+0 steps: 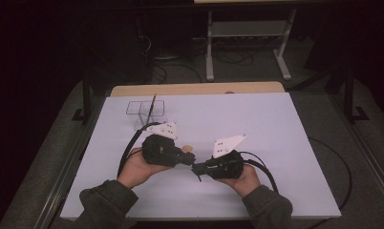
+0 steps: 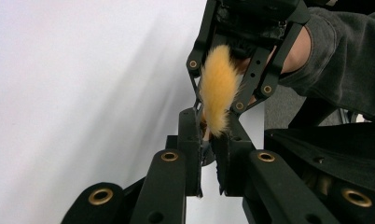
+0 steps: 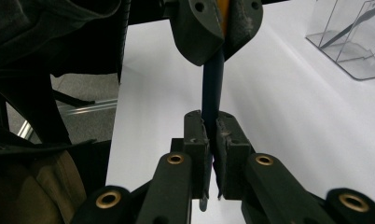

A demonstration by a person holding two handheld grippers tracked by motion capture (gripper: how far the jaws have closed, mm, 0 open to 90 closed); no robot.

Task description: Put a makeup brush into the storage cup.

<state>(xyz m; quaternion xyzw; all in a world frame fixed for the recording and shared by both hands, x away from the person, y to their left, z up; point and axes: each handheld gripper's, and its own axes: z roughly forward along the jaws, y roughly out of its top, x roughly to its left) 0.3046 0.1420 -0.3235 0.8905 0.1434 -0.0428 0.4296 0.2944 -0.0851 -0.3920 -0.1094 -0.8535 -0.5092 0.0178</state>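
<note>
Both grippers pinch one dark-handled brush with a fluffy orange tip (image 2: 217, 93): left gripper (image 2: 208, 154) at the tip end, right gripper (image 3: 211, 140) on the handle (near the clear plastic organiser (image 1: 146, 112)), above the white tabletop (image 1: 276, 143).

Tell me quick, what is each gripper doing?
Left gripper: shut on the fluffy orange brush.
Right gripper: shut on the brush's dark handle.

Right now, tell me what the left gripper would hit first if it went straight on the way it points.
Most likely the right gripper: it faces the left gripper nose to nose, and both are shut on the same brush, whose orange tuft lies between them.
</note>
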